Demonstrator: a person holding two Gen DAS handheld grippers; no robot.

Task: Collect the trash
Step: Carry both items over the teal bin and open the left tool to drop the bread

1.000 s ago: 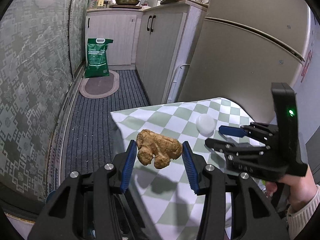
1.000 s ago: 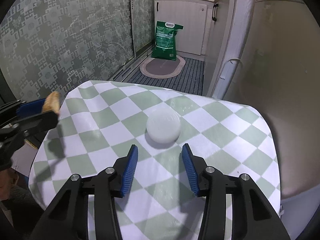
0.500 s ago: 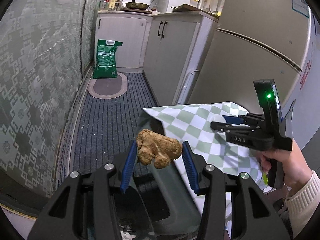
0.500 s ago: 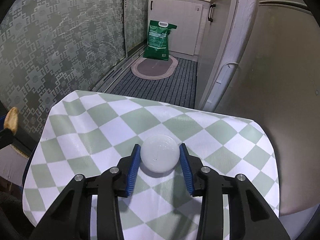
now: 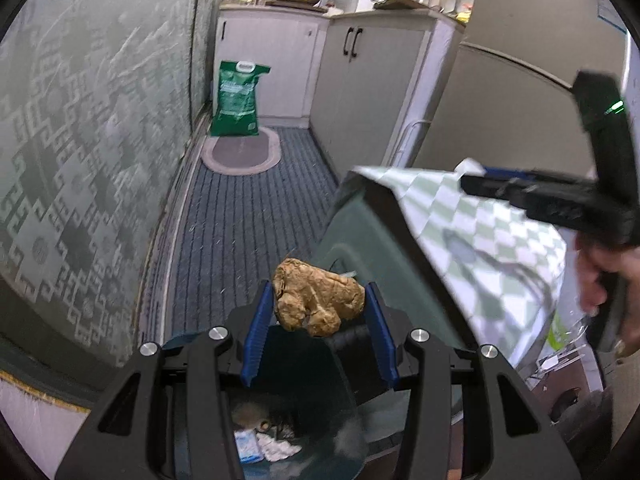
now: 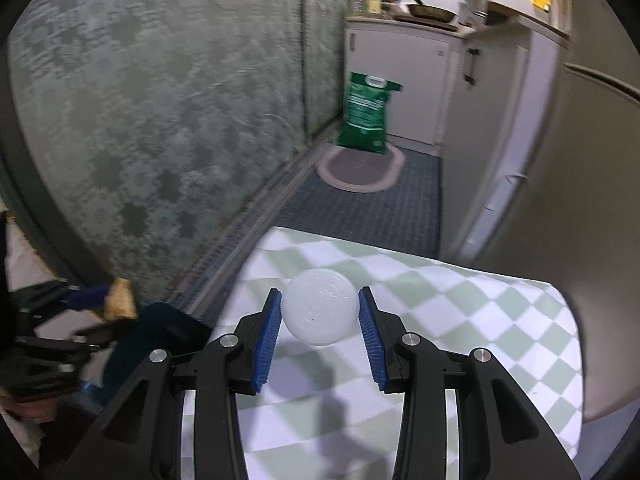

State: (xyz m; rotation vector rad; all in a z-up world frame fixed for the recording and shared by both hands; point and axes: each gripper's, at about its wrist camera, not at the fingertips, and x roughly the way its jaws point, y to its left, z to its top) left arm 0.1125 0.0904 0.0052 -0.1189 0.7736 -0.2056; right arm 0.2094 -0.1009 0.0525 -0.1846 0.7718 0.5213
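Trash bin [image 5: 352, 248]: holds crumpled paper scraps [image 5: 264, 446]. Left gripper [image 5: 319, 312] pinches ginger root [image 5: 318, 296] above it; right gripper [image 6: 319, 314] clamps white lid [image 6: 319, 306].

Blurred and cut-off parts

The bin [image 5: 320, 408] below the left tongs [image 5: 319, 320] is cut by the frame's bottom edge, its scraps too blurred to name; the right tongs [image 5: 520, 184] appear smeared, hiding their tips.

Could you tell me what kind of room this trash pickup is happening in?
Most likely a narrow home kitchen: white base cabinets carrying a frying pan and bottles, a tall refrigerator alongside, and a table with a green checked cloth.
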